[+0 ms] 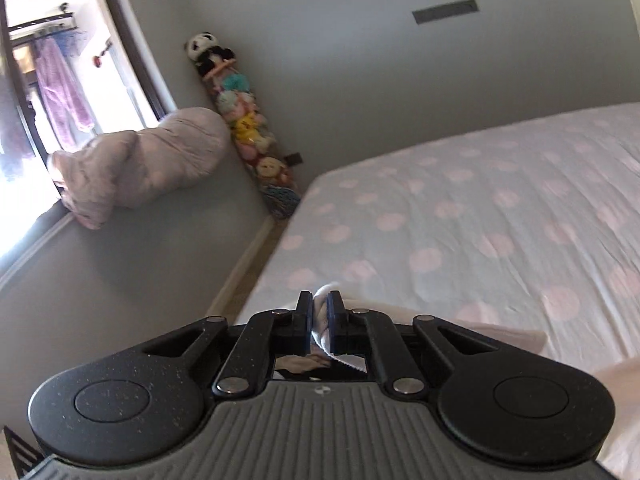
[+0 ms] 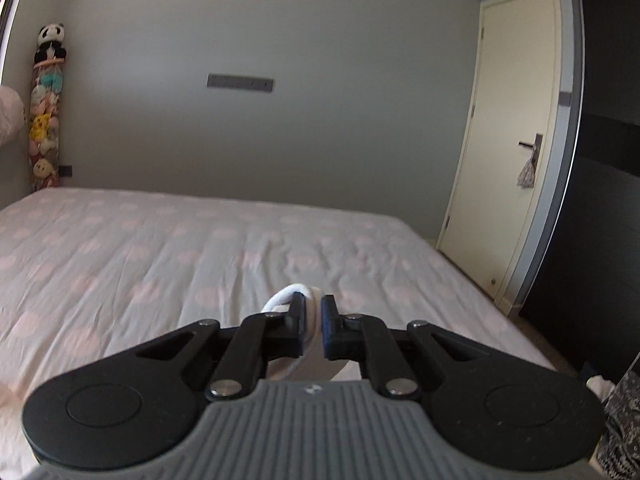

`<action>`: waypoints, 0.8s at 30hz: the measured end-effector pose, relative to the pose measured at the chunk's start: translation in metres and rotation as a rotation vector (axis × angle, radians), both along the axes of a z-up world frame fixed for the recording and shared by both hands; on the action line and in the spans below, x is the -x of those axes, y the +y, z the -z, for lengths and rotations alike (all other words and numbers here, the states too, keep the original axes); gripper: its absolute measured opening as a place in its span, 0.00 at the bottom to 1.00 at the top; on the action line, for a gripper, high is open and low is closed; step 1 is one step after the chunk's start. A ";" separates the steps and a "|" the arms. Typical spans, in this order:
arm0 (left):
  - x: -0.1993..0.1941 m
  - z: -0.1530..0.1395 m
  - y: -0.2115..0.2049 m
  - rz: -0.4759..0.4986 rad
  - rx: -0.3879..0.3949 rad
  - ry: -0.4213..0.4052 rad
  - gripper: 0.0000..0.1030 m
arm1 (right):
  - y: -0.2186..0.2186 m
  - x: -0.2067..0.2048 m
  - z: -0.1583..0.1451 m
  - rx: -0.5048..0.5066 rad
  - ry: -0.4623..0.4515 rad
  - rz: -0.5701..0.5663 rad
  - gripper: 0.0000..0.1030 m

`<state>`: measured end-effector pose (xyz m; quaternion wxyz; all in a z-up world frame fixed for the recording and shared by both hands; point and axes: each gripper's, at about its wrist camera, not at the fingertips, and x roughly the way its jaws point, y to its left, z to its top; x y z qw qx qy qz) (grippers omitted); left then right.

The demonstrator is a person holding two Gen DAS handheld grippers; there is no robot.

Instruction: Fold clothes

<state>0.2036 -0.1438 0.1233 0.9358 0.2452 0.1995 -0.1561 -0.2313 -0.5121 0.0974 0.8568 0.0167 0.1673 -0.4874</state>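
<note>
My left gripper [image 1: 320, 300] is shut on a pinch of pale pink-white garment [image 1: 320, 320], held up above the bed [image 1: 480, 208]. More of that cloth [image 1: 516, 332] trails off to the right below the gripper. In the right wrist view my right gripper [image 2: 313, 305] is shut on a pale garment edge [image 2: 314, 320] with a white rolled hem [image 2: 286, 294] looping out to the left of the fingers. It also hangs above the bed [image 2: 160, 248]. Most of the garment is hidden under both grippers.
The bed has a white sheet with pink dots. A grey wall [image 2: 260, 140] stands behind it, and a column of plush toys [image 1: 248, 124] fills the corner. A crumpled pink duvet [image 1: 140, 160] lies on a ledge by the window. A cream door [image 2: 512, 140] and a dark wardrobe [image 2: 600, 200] stand right.
</note>
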 end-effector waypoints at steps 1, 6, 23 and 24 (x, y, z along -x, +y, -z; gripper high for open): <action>0.001 -0.008 0.011 -0.023 0.008 -0.010 0.05 | 0.000 0.002 -0.005 0.010 -0.015 0.009 0.09; 0.000 -0.013 0.067 -0.136 -0.002 0.031 0.05 | 0.001 0.016 -0.002 -0.007 -0.013 0.043 0.09; 0.047 0.174 0.158 -0.246 -0.278 0.552 0.08 | 0.016 0.055 0.138 -0.441 0.318 0.028 0.10; 0.048 0.176 0.155 -0.234 -0.279 0.563 0.09 | 0.017 0.054 0.138 -0.443 0.327 0.022 0.11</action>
